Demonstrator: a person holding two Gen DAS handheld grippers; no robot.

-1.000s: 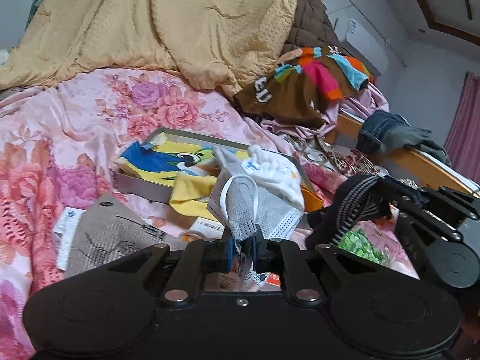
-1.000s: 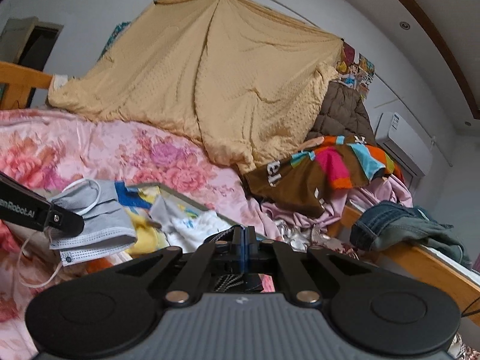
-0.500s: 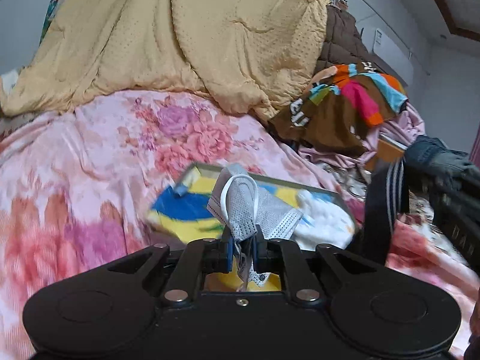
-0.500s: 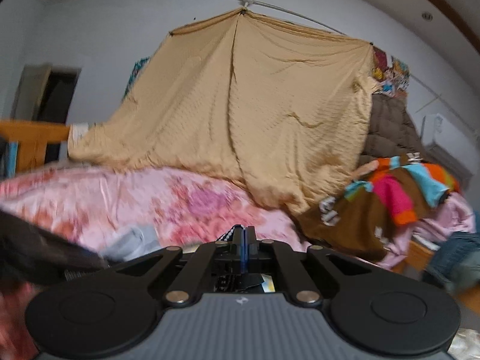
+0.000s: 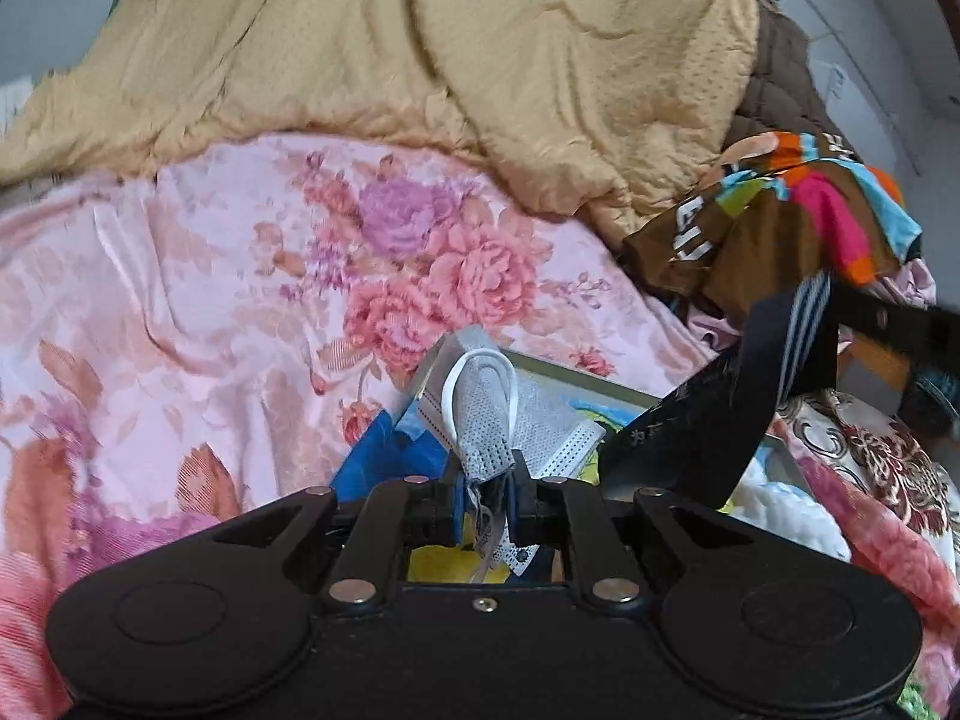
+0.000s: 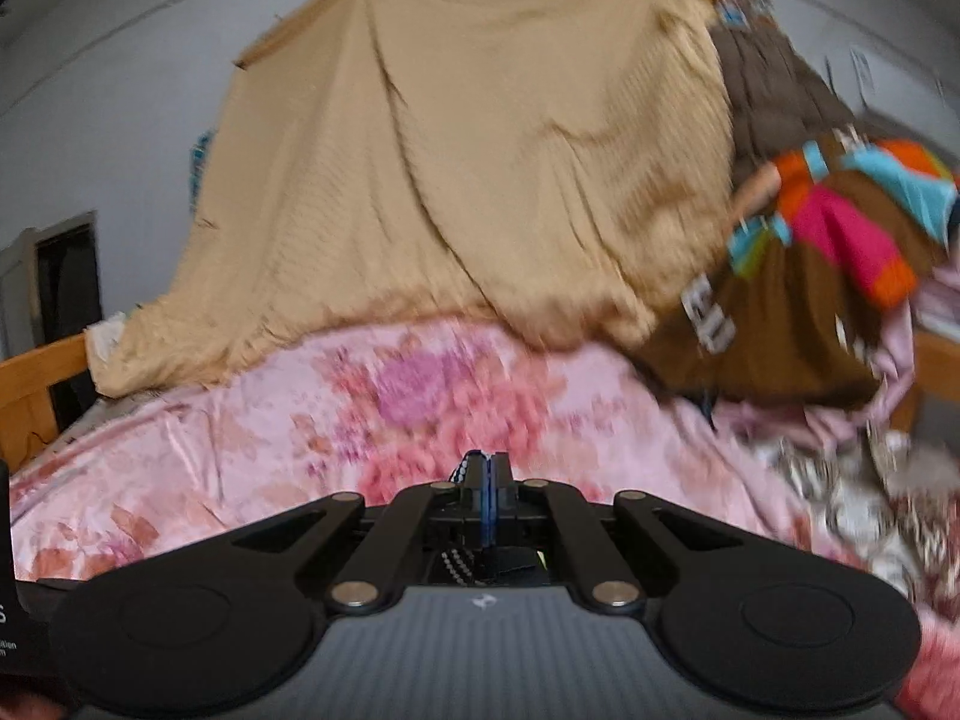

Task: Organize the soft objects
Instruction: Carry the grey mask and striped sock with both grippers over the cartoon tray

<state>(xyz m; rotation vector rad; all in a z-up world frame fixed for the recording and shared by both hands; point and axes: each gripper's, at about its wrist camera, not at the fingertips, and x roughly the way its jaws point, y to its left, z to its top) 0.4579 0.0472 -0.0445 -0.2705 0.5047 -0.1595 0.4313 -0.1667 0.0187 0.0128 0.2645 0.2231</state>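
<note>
Grey face mask (image 5: 510, 420) pinched in left tongs (image 5: 487, 489), raised above shallow box (image 5: 576, 375) on pink floral bed cover (image 5: 180, 330). Dark striped sock (image 5: 738, 402) dangling from right tongs (image 6: 483, 474), clamped fully together on its fabric, just right of mask. Tan blanket (image 5: 420, 42) draped behind; brown multicoloured garment (image 5: 792, 222) heaped at right.

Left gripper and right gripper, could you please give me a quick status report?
Left gripper shut on mask, above the box. Right gripper shut on striped black sock. Nothing in the way.
</note>
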